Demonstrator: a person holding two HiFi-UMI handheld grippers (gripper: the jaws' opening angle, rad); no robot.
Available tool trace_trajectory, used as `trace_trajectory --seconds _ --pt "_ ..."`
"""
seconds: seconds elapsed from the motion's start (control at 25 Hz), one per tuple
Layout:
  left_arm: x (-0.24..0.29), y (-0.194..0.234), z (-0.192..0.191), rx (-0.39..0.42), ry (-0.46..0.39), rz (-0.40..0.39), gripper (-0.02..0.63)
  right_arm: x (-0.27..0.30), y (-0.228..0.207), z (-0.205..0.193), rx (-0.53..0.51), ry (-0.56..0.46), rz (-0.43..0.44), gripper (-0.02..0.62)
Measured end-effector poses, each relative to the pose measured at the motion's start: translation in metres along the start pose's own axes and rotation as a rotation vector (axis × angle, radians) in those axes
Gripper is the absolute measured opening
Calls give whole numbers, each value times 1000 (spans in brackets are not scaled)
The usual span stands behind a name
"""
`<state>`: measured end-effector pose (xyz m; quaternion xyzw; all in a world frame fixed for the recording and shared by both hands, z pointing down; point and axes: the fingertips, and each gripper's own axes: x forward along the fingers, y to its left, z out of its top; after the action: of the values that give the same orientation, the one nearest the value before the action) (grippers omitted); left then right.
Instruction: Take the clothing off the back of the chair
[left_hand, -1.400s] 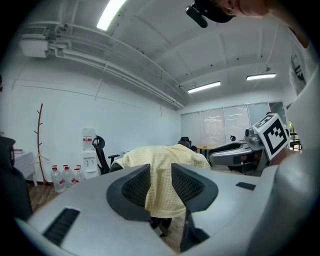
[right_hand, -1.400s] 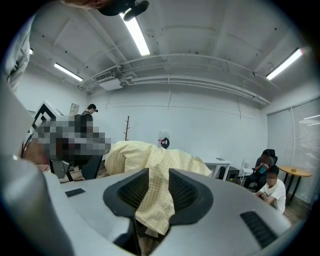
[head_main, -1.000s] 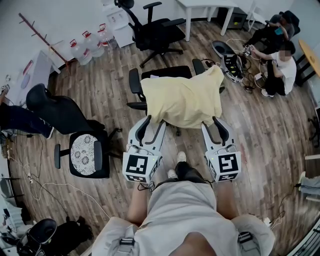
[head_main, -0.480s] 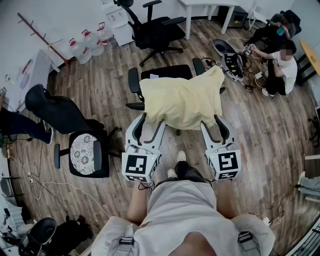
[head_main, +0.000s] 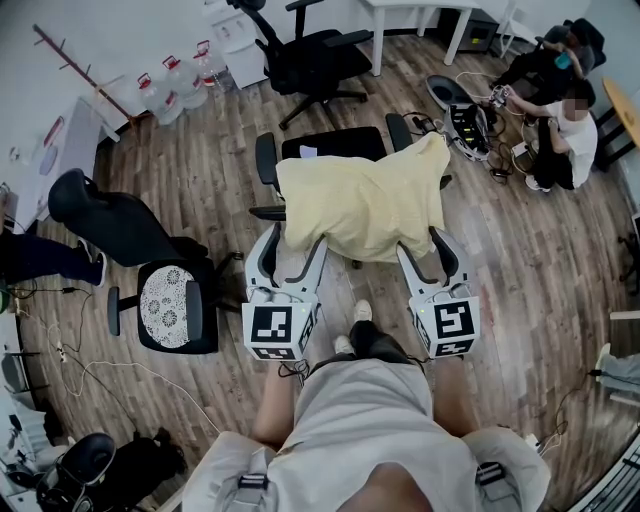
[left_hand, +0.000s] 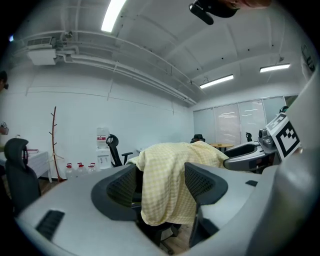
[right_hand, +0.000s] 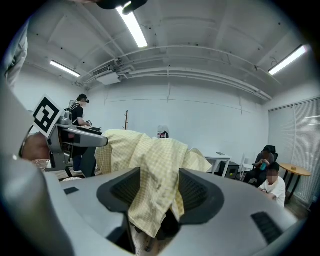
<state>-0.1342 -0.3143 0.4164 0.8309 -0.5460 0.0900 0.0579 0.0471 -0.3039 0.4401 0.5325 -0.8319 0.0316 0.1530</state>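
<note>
Your clothing (head_main: 365, 205) is a pale yellow, finely checked piece, rumpled and draped over the back of the black chair (head_main: 330, 145) straight ahead of you, covering most of the backrest. It runs longest from side to side across the backrest, one corner peaked up at the far right by the armrest, its lower hem hanging toward you. Your left gripper (head_main: 297, 238) and right gripper (head_main: 422, 243) each have a hanging part of that hem between jaws that are opening, pads not pressing it.
</note>
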Motion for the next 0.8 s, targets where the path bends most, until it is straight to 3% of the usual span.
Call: trace_trajectory --seconds 0.68,0.8 --pt "30 -6 -14 -21 73 -60 299 23 -1 -1 -2 23 16 258" --pt "34 -8 -16 -26 83 -76 279 28 0 -2 2 22 24 219"
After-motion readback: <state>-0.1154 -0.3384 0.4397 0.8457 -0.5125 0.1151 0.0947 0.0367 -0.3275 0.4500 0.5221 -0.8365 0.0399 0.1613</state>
